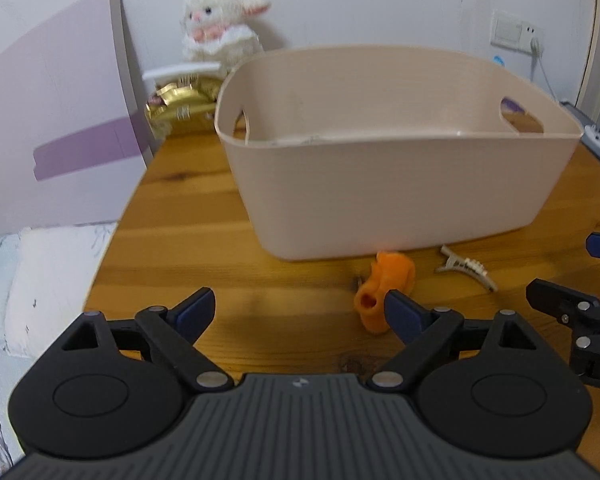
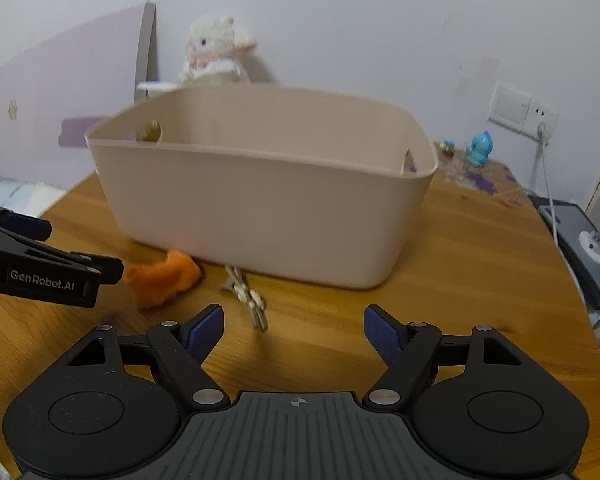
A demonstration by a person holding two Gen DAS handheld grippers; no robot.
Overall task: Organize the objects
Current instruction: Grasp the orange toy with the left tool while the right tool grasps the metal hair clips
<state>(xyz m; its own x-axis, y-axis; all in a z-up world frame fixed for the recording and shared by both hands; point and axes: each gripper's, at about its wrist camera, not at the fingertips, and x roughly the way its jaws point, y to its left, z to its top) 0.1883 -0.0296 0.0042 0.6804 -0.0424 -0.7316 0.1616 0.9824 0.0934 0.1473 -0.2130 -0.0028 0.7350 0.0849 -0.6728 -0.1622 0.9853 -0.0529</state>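
Both tongs hang low over the wooden table with jaws apart and empty, the left gripper nearest the orange toy, the right gripper nearest the metal hair clip; both items lie just before the beige bin, likely staged for dropping in. Only the right view shows the blue figurine beyond; only the left shows the gold packets.

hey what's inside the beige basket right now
Inside the beige basket, only bare inner walls and a pale sliver low down show. Its front wall hides the floor, so I can't tell what's in it.
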